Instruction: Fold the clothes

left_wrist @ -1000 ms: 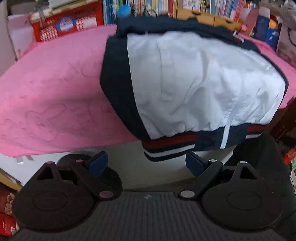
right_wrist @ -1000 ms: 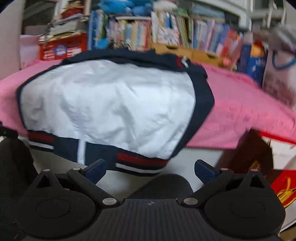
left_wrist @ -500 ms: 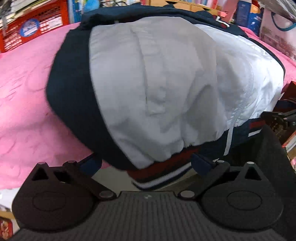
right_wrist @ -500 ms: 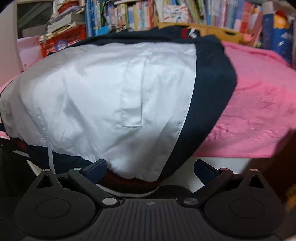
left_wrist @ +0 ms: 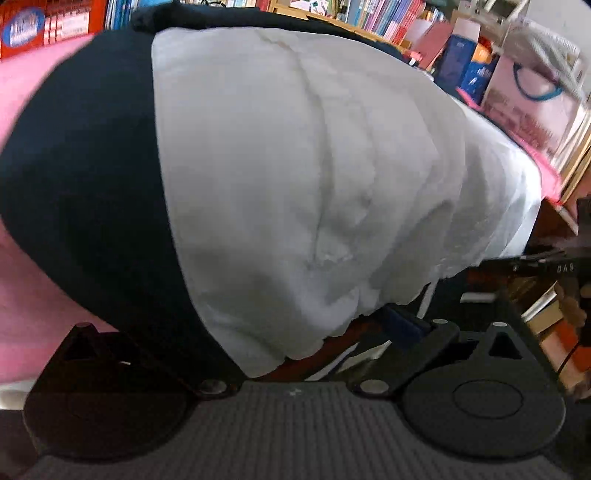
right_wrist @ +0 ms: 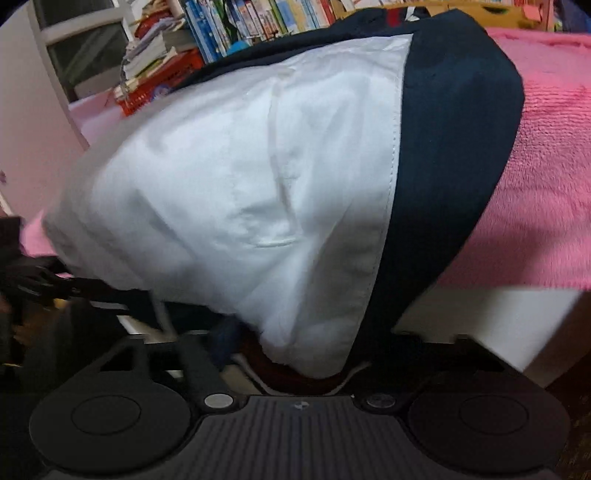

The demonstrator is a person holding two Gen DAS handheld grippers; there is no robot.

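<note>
Across the left wrist view, a jacket [left_wrist: 295,177] fills nearly everything: a smooth, faintly creased white lining panel bordered on the left by a broad band of dark navy cloth. It lies on a fuzzy pink blanket [left_wrist: 22,280] that covers the surface, with its near hem hanging over the edge. That hem is a ribbed band in red, white and navy, and it sits between the fingers of the left gripper [left_wrist: 295,343]. The blue pad of one finger [left_wrist: 402,325] shows just under the white lining; the other finger is hidden beneath the navy cloth. The jaws stand wide and are closing a little, and whether the pads press the hem cannot be told. Books and a pink bag with a blue handle [left_wrist: 535,88] stand behind. A second ago the jacket lay further off, with the whole hem visible and both pads clear of it; the gripper has come right up to the hem since.

From the right wrist view, the same jacket [right_wrist: 258,192] shows its white lining with a stitched seam beside the navy band, which here runs on the right, over the plush pink blanket [right_wrist: 546,177]. A white table edge [right_wrist: 491,321] shows below the blanket. The right gripper [right_wrist: 295,365] has the dark red ribbed hem between its fingers, and its jaws are closing; the left finger is blurred and the right one is hidden under the cloth, so a firm grip cannot be confirmed. A second ago these jaws stood fully wide and short of the hem. A bookshelf [right_wrist: 258,18] and a red basket [right_wrist: 155,88] stand at the back.
</note>
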